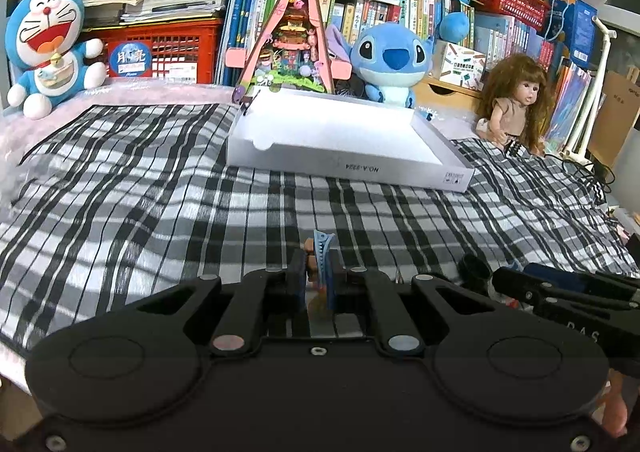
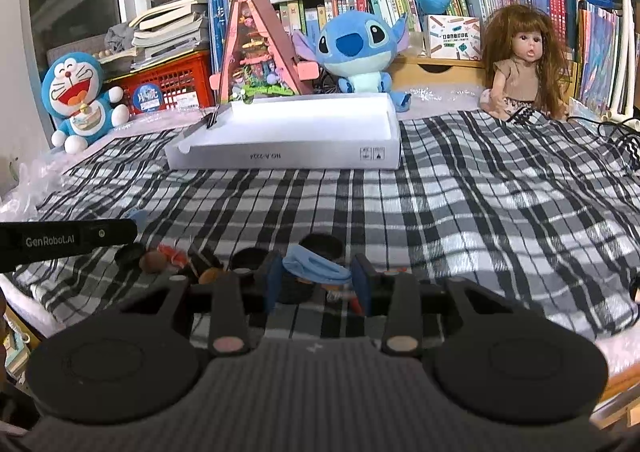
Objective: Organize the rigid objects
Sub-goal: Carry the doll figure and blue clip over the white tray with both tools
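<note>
My left gripper (image 1: 317, 272) is shut on a small blue toothed toy piece (image 1: 323, 248), held low over the checked cloth (image 1: 160, 192). The white shallow box (image 1: 344, 140) lies farther ahead, empty inside; it also shows in the right wrist view (image 2: 288, 132). My right gripper (image 2: 316, 280) stands around a blue curved piece (image 2: 316, 267), its jaws a little apart from it on both sides. Several small dark and brown toy parts (image 2: 154, 261) lie on the cloth just left of the right gripper. The left gripper's side (image 2: 68, 238) shows at the left of the right wrist view.
Behind the box stand a Doraemon plush (image 1: 48, 48), a pink triangular model house (image 1: 294, 36), a Stitch plush (image 1: 388, 60) and a long-haired doll (image 1: 516, 100). Books and red crates (image 1: 160, 48) fill the back. Cables (image 1: 592, 176) lie at the right edge.
</note>
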A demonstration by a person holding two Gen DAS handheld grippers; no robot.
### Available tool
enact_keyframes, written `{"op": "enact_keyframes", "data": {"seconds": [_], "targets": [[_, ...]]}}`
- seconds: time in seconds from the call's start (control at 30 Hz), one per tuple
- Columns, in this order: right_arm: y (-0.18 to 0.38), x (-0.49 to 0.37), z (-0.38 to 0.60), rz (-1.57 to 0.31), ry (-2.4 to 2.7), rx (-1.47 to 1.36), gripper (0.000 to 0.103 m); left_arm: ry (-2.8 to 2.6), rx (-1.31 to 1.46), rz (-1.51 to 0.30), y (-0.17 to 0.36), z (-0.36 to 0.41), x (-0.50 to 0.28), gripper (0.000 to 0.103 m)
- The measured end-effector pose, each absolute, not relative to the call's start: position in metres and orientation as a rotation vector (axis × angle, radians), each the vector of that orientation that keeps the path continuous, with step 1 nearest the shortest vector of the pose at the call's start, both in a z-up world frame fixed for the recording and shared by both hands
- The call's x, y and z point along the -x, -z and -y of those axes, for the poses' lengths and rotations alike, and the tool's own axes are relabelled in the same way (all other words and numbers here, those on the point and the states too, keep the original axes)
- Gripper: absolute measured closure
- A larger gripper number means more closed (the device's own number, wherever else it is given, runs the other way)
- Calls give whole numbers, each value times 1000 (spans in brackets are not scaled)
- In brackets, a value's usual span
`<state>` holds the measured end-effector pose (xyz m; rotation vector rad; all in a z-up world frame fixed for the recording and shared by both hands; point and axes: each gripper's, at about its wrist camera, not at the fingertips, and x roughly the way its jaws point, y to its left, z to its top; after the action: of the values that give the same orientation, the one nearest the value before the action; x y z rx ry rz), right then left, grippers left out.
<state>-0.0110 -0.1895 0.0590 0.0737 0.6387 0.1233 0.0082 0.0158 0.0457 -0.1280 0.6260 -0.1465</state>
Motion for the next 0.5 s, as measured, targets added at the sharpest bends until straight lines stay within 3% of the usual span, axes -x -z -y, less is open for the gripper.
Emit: {"op": "enact_keyframes", "data": {"seconds": [0.5], "targets": [[-95,-68,207,-683,-123,-120,60,163,114,-637,-89,-16,-93,94]]}}
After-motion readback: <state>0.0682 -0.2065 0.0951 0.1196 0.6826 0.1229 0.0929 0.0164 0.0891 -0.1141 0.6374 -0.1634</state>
